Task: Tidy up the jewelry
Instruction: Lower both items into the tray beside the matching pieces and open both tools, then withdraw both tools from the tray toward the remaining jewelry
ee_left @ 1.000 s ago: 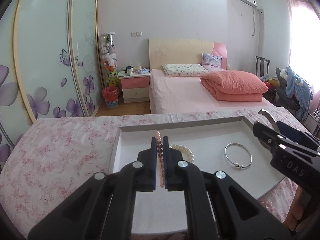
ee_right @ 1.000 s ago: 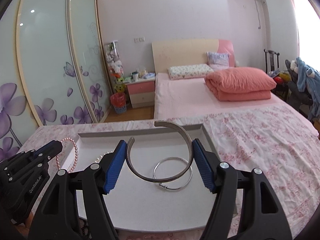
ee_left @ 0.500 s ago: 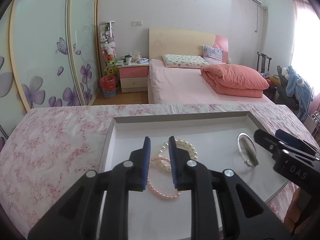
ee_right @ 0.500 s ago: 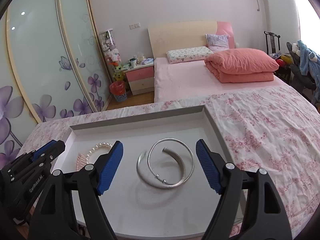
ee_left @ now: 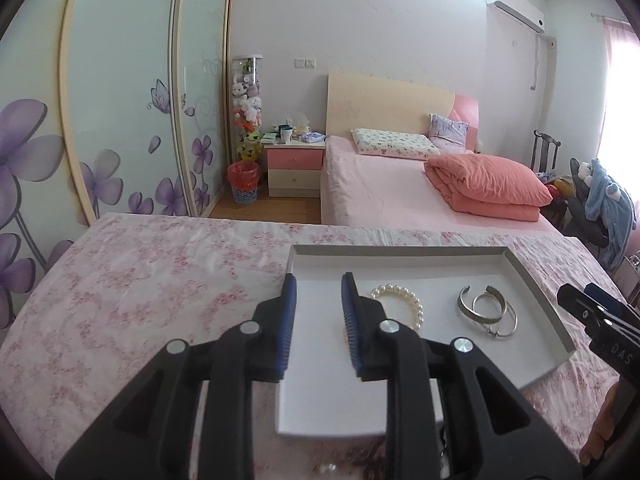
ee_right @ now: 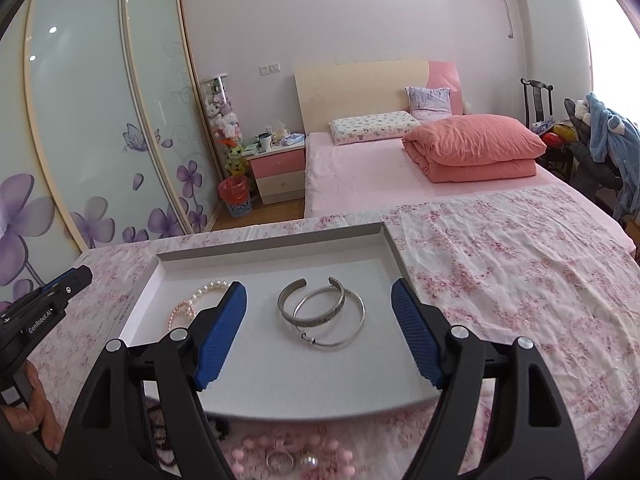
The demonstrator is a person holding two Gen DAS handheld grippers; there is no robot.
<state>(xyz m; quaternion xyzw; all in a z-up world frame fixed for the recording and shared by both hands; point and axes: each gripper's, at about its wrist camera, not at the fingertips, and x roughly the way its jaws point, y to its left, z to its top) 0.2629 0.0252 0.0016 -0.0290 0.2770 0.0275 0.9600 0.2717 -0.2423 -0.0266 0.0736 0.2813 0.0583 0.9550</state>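
Both bracelets now released into tray [ee_right: 394,252], left gripper [ee_left: 316,322] and right gripper [ee_right: 318,332] drawn back, spread and empty; risk of snagging loose beads [ee_right: 288,456] below tray edge.

soft daylight fills the room from a blown-out window [ee_left: 624,92] at the right edge. strong fisheye bending curves the wardrobe doors [ee_right: 100,128], and dark vignette rings the corners. faint shadows sit under the jewelry in the grey tray [ee_right: 280,258]; the nearest foreground is blurred.
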